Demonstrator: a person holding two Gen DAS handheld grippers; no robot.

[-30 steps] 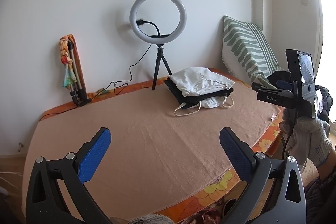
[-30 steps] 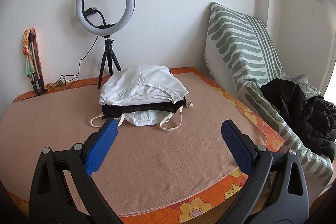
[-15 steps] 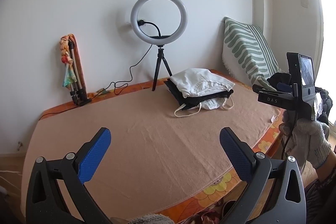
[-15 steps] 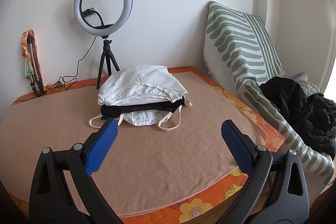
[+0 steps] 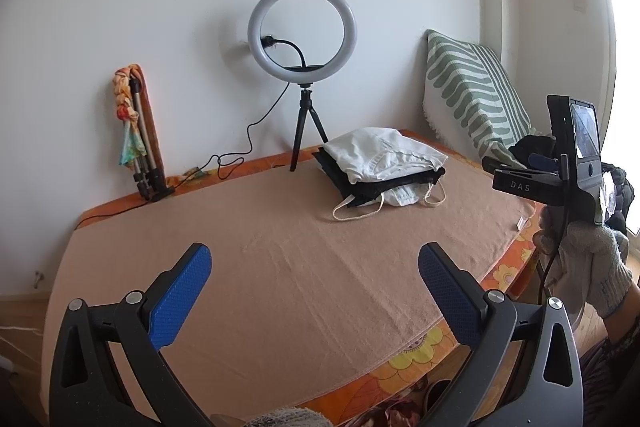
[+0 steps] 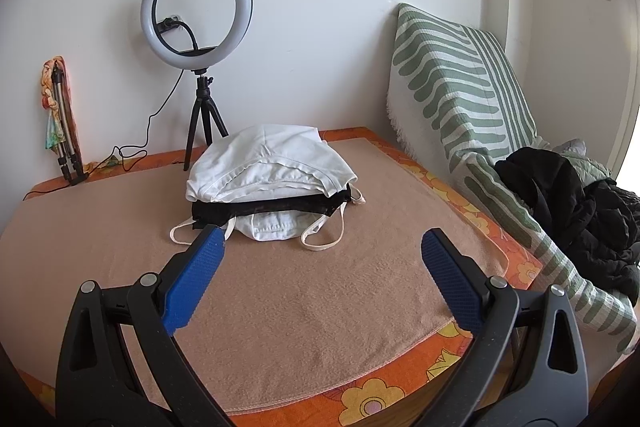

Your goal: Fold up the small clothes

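A stack of folded small clothes (image 6: 272,183) lies at the back of the tan blanket (image 6: 300,299): a white garment (image 6: 272,163) on top, a black lace one (image 6: 272,207) under it, a white strappy top (image 6: 276,227) at the bottom. The stack also shows in the left wrist view (image 5: 384,163). My left gripper (image 5: 316,267) is open and empty, over the blanket's front. My right gripper (image 6: 320,255) is open and empty, just in front of the stack. Its body shows at the right of the left wrist view (image 5: 560,171), held by a gloved hand (image 5: 588,259).
A ring light on a tripod (image 6: 198,39) stands behind the stack, its cable trailing left. A folded tripod with a scarf (image 5: 136,131) leans on the wall. A green striped cushion (image 6: 452,79) and dark heaped clothes (image 6: 568,203) lie at the right. The blanket's front edge (image 5: 360,371) is near.
Both grippers have drifted slightly; the right one has edged a little closer to the stack. Both stay open and empty.
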